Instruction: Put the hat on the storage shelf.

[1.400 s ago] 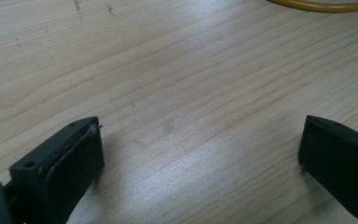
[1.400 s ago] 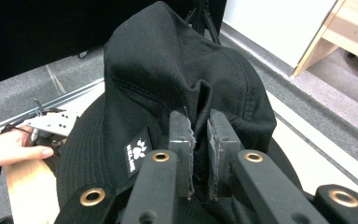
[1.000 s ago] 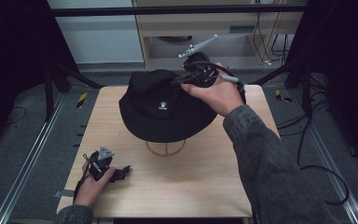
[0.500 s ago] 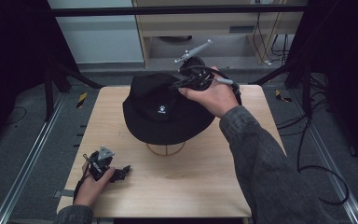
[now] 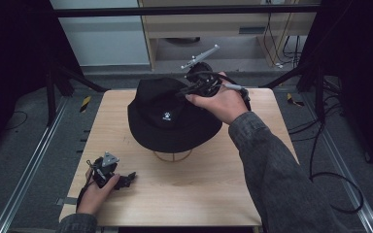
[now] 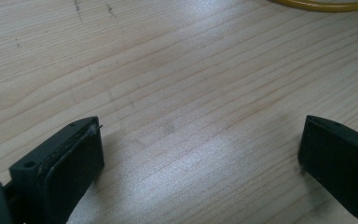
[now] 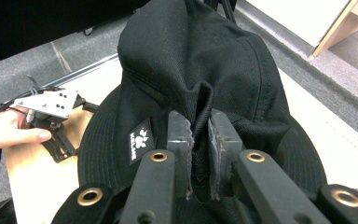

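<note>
- Fingers (image 7: 179, 128) of the right gripper (image 7: 199, 140) are clamped on a pinched fold of the black bucket hat (image 7: 186, 65), at the crown near its top; cloth bunches up between the pads
- Right gripper in the high view (image 5: 201, 82) sits at the hat's far-right side, w/ the hand (image 5: 223, 102) wrapped round it
- Hat (image 5: 170, 119) sits toward the back-middle of the surface (image 5: 184, 194), draped over a wire stand; only the stand's yellowish ring base (image 5: 172, 156) peeks out under the front brim
- Left gripper (image 5: 111, 177) rests at the near-left of the surface, well apart from the hat, fingers (image 6: 72, 158) spread wide w/ nothing but bare wood between them
- Step in hand, as I read it: grip is made, hat is about to be lifted off the stand (or shifted on it) – brim looks a bit tilted, can't tell if the crown is clear of the stand yet
- Next move prob calls for a straight upward pull so the brim doesn't snag the stand and tip it
- Thin fold = weak hold; slow lift advised, left gripper could come over to steady the base
</note>
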Demonstrator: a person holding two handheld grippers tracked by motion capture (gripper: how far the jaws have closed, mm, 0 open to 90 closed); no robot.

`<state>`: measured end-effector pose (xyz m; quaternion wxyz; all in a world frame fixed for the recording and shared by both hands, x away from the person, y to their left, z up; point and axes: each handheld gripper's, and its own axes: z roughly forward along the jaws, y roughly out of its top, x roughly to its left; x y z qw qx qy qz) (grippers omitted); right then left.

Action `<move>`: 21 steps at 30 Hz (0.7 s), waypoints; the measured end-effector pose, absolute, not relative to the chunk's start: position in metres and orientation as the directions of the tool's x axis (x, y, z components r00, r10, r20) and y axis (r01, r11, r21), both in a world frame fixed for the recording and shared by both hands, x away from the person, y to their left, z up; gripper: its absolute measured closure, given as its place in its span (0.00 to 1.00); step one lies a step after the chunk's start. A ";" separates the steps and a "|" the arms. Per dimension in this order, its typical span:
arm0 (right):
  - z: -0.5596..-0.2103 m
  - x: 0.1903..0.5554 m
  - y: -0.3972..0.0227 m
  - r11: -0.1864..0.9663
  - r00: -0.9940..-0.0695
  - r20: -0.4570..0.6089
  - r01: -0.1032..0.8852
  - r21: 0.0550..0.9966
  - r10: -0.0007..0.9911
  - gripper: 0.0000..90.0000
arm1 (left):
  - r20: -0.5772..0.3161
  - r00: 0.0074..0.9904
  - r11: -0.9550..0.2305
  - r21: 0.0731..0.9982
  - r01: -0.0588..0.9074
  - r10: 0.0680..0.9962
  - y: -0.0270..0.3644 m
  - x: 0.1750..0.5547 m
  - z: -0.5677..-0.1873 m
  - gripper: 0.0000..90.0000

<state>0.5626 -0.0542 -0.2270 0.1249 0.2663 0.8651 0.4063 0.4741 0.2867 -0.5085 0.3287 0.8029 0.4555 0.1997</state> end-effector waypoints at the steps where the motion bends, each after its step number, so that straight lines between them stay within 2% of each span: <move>1: -0.228 0.563 -0.054 0.529 -0.828 -0.001 0.358 0.769 0.561 0.90 | 0.021 0.505 -0.369 0.710 0.600 0.863 0.287 0.474 -0.509 0.00; 21: -0.233 0.562 -0.052 0.538 -0.831 0.003 0.364 0.761 0.557 0.89 | 0.020 0.505 -0.368 0.710 0.600 0.863 0.287 0.474 -0.509 0.00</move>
